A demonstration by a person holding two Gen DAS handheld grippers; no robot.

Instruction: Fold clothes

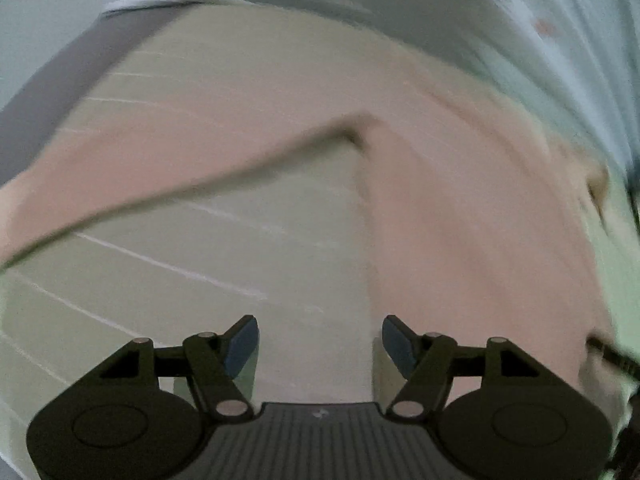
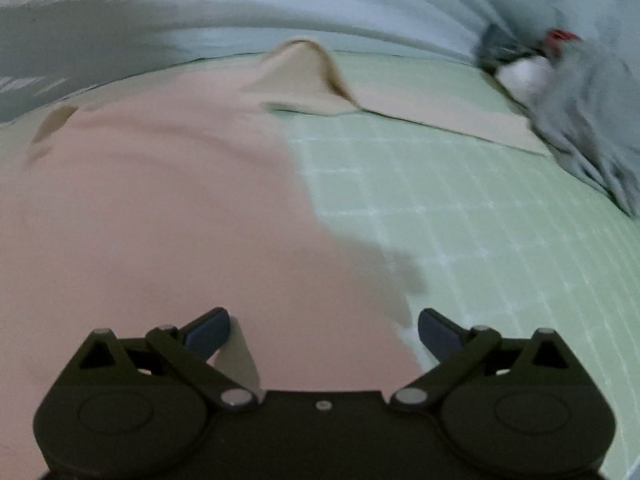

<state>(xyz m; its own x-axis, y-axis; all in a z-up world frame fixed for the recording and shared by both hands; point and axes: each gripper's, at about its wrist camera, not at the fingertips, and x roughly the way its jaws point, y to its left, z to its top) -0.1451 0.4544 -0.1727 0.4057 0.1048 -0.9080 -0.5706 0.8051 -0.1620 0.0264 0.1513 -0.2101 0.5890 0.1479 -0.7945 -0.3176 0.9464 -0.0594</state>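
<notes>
Care matters: both the left gripper and right gripper gape empty above the pink garment, so each should pinch one edge squarely.

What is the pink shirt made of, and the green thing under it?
The pink shirt looks like soft matte cloth, probably cotton: it drapes and wrinkles. The green mat seems a smooth, flat sheet printed with a white grid, maybe plastic or rubber; too blurry to say.
</notes>
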